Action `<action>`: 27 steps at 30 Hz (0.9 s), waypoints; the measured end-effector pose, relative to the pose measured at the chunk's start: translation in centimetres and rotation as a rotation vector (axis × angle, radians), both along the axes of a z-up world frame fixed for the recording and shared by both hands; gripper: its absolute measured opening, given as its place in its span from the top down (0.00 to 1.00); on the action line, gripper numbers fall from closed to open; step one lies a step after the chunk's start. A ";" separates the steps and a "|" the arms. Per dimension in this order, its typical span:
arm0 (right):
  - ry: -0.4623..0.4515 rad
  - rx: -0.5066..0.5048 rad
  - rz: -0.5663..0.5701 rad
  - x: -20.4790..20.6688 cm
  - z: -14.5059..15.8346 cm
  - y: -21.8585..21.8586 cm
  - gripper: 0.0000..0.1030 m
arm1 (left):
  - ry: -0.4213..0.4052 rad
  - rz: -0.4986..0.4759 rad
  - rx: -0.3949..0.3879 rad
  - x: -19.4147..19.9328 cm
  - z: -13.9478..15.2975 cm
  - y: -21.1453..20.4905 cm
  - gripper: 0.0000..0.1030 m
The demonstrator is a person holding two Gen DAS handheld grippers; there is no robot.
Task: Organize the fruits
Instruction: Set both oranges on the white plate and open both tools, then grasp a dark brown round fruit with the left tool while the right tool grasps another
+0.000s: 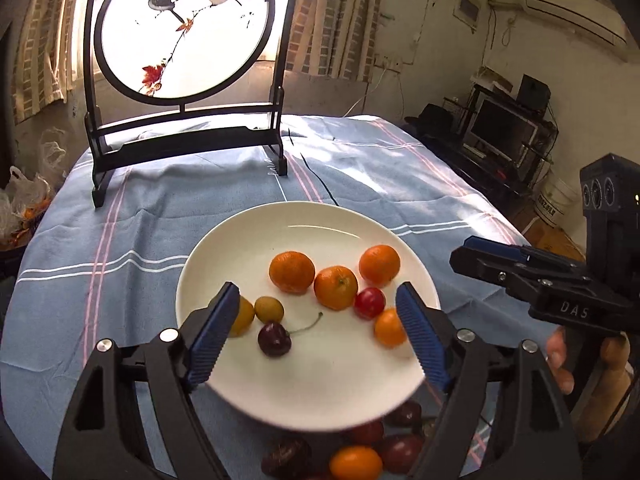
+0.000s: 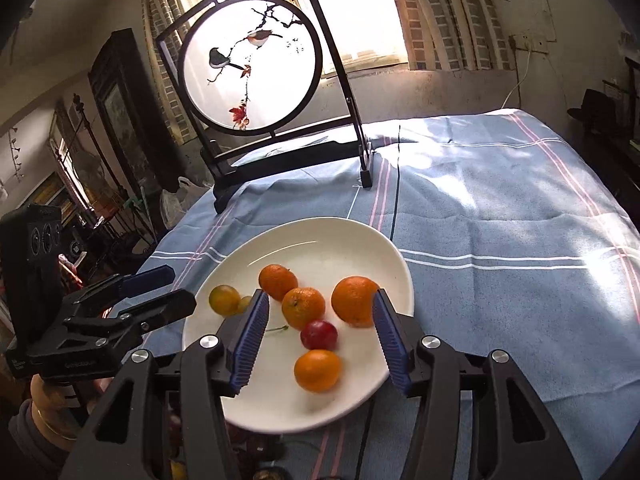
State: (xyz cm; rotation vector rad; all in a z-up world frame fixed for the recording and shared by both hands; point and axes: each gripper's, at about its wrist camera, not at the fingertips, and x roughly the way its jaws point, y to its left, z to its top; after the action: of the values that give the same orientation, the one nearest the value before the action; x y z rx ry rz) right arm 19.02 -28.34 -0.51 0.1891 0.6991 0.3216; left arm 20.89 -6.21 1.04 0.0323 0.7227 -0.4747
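a lived-in home: curtained window, air conditioner, old computer monitor.

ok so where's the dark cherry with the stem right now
In the left wrist view the dark cherry lies on the white plate, toward its near left part, just in front of the small yellow-green fruit, stem pointing right.

We've got two matching black plastic grippers. Left gripper: ribbed blue pads on angled black fingers, w/ round silver screws at the pivots and triangular cut-outs in the arms. Right gripper: same build, same blue ribbed pads. Seen from the left cam, its side reads "DAS" (rest of the lettering too small) below a black box w/ three round lenses. Both sit on turned wooden handles; a grey sleeve shows.
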 end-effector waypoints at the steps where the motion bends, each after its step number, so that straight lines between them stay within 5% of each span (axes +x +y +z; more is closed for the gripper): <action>1: -0.010 -0.008 0.001 -1.5 0.1 -0.1 0.42 | -0.023 -0.015 0.014 -1.9 0.2 0.2 0.17; 8: -0.005 -0.044 0.017 -10.0 -1.7 -1.2 0.40 | -0.098 -0.142 0.178 -14.7 -2.2 0.4 0.17; 12: 0.026 -0.065 0.023 -12.7 -3.2 -1.2 0.40 | -0.088 -0.167 0.201 -18.8 -4.7 -0.3 0.19; 20: 0.037 -0.045 0.005 -15.4 -4.1 -1.8 0.40 | 0.005 -0.168 0.214 -18.0 -8.4 -3.1 0.50; 27: 0.051 -0.030 -0.033 -16.0 -4.8 -3.5 0.40 | 0.061 -0.167 0.221 -16.2 -10.1 -4.0 0.56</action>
State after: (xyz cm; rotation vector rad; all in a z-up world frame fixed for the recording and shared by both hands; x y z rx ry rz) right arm 3.02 -31.85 -5.31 0.1808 0.7500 0.2754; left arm 4.67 -10.25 -9.07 0.2880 0.8335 -0.5555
